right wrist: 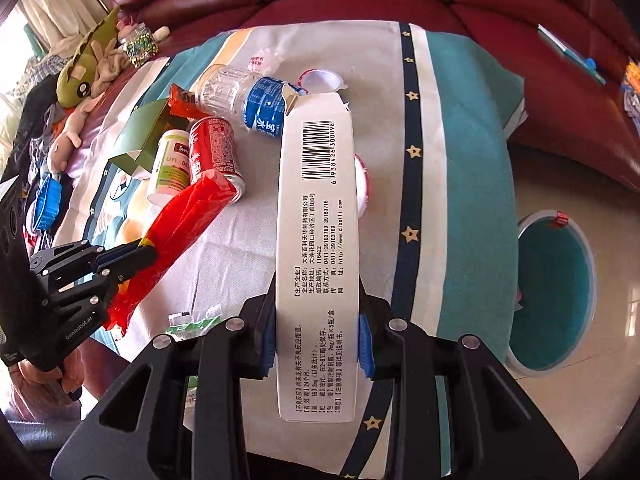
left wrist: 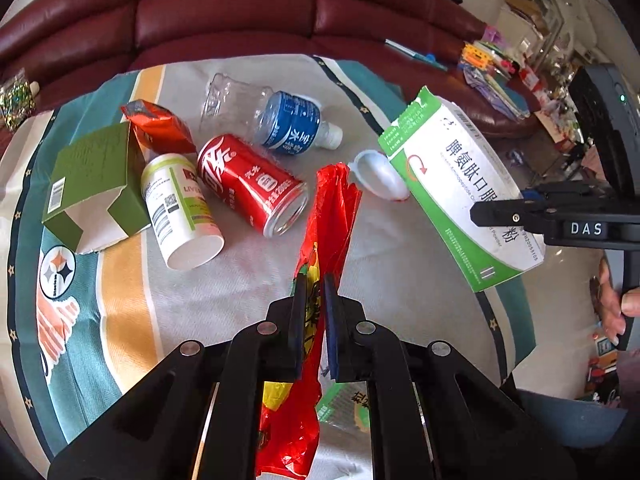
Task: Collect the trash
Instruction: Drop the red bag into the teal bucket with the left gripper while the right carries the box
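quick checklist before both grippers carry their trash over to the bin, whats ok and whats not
1. Left gripper shut on red plastic bag: ok.
2. Right gripper clamped on white and green box: ok.
3. Both items lifted off the tablecloth: ok.
4. Teal bin open, on the floor by the table: ok.
5. Bag's hanging end clear of the red can: cannot tell.
6. Table cleared: not ok, can and water bottle remain.

We see the left gripper [left wrist: 314, 300] and right gripper [right wrist: 318, 344], both black with round silver screws and blue pads [right wrist: 366, 350]; one says "DAS".
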The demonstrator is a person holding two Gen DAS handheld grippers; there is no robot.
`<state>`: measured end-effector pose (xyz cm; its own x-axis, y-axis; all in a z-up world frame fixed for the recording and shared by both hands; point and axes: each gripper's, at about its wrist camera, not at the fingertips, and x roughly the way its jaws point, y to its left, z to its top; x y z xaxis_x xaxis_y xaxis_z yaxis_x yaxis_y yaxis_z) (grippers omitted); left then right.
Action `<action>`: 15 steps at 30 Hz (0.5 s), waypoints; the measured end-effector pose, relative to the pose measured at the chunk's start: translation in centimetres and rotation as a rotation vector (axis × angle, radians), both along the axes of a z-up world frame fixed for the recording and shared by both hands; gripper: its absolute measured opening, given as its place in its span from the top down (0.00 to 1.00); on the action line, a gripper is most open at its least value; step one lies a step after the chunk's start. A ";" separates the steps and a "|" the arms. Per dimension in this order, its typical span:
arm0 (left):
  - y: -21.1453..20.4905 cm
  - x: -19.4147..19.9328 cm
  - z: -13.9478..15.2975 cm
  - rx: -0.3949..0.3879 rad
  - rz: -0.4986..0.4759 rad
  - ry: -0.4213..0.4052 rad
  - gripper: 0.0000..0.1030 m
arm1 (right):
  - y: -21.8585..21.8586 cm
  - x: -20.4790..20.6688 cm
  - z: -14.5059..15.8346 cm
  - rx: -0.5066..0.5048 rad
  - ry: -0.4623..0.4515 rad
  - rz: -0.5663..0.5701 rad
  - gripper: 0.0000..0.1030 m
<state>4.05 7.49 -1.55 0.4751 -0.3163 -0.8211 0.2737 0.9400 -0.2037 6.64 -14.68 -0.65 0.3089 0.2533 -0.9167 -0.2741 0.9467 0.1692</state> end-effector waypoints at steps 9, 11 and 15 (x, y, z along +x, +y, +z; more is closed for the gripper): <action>-5.7 1.7 3.1 -0.004 -0.077 -0.031 0.91 | -6.5 -1.3 1.3 0.060 -0.051 -0.116 0.71; -7.8 2.3 3.4 -0.002 -0.106 -0.028 0.91 | -8.3 -1.5 1.5 0.078 -0.064 -0.148 0.71; -12.6 3.4 4.0 0.001 -0.175 -0.021 0.91 | -13.0 -2.0 2.0 0.112 -0.092 -0.237 0.71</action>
<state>7.50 -5.13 2.43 0.4301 -0.3949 -0.8118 0.4377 0.8777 -0.1950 4.61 -27.72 1.33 0.4525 0.2620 -0.8524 -0.0661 0.9631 0.2609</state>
